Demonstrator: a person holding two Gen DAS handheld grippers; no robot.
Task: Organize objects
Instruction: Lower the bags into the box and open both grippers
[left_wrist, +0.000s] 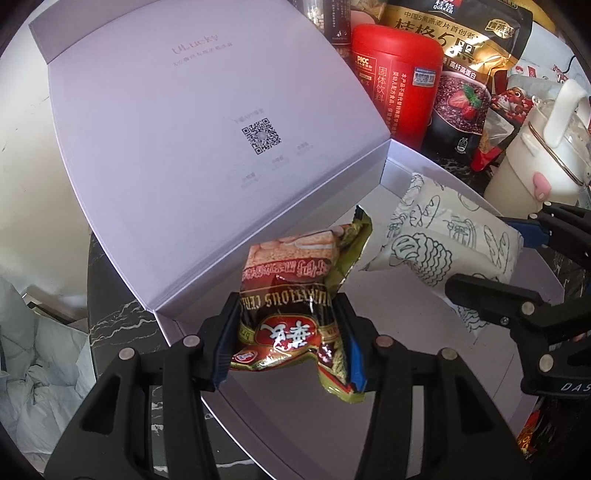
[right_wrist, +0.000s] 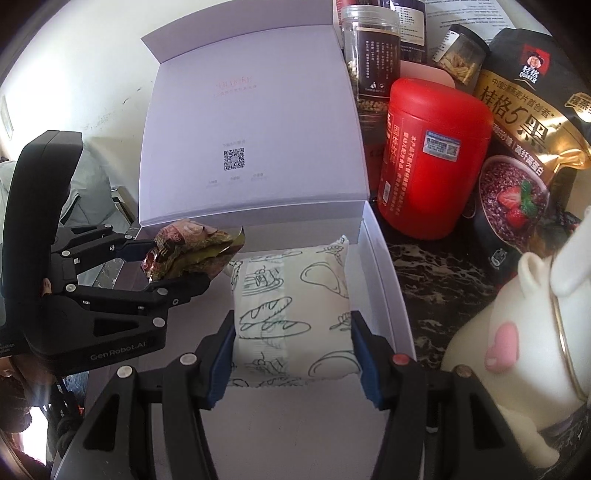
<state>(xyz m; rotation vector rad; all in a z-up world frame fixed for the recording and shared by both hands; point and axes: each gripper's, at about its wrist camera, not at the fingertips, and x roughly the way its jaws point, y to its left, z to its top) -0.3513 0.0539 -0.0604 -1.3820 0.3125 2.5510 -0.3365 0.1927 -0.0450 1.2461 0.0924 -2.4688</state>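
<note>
My left gripper (left_wrist: 286, 339) is shut on a red and green cereal snack packet (left_wrist: 295, 295), held above the open white box's floor (left_wrist: 406, 369). In the right wrist view the same packet (right_wrist: 192, 254) hangs in the left gripper (right_wrist: 184, 258) at the box's left side. My right gripper (right_wrist: 293, 350) is shut on a white bread packet with line drawings (right_wrist: 295, 314), over the box's inside (right_wrist: 295, 424). That bread packet (left_wrist: 443, 240) shows right of the snack in the left wrist view, with the right gripper (left_wrist: 491, 258) closed on it. The box lid (right_wrist: 251, 140) stands raised behind.
A red canister (right_wrist: 432, 162), a black and gold oat bag (right_wrist: 528, 122) and glass jars (right_wrist: 373, 55) stand right of the box on a dark marble top (right_wrist: 436, 266). A white cup with a pink patch (right_wrist: 517, 350) sits close at the right.
</note>
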